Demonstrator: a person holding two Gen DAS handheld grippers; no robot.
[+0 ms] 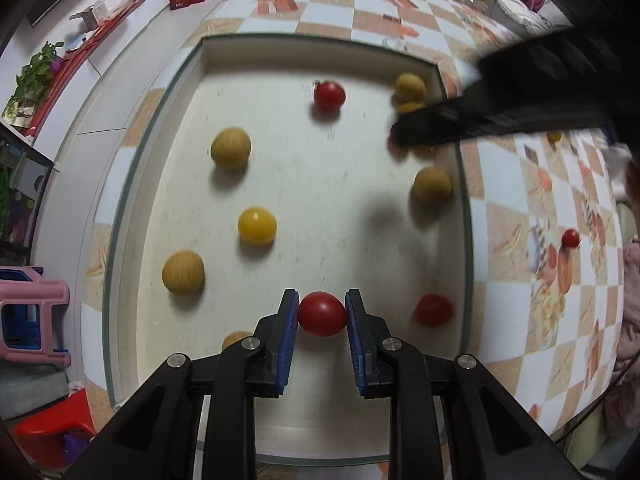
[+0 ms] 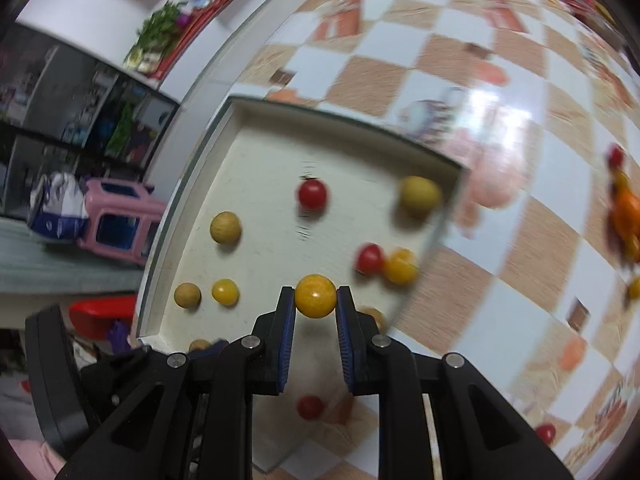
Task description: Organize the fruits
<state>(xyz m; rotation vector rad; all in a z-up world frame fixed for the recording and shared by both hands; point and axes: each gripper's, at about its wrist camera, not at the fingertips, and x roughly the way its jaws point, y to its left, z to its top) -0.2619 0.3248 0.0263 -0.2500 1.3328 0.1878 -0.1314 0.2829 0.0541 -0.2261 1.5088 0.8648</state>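
i see a checkered surface (image 1: 520, 184) by a white wall; my left tool (image 1: 322, 314) pinches a red tomato (image 1: 322, 314), right tool (image 2: 316, 296) a yellow tomato (image 2: 315, 295) — both above the walled white tray (image 1: 280, 160), middle open.

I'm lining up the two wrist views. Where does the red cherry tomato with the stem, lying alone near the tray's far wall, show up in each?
Left wrist: the stemmed red cherry tomato lies upper centre, near the far wall of the tray.
Right wrist: the same tomato lies centre, just above the middle.
Shared landmark: the tan longan in the tray's far right corner.
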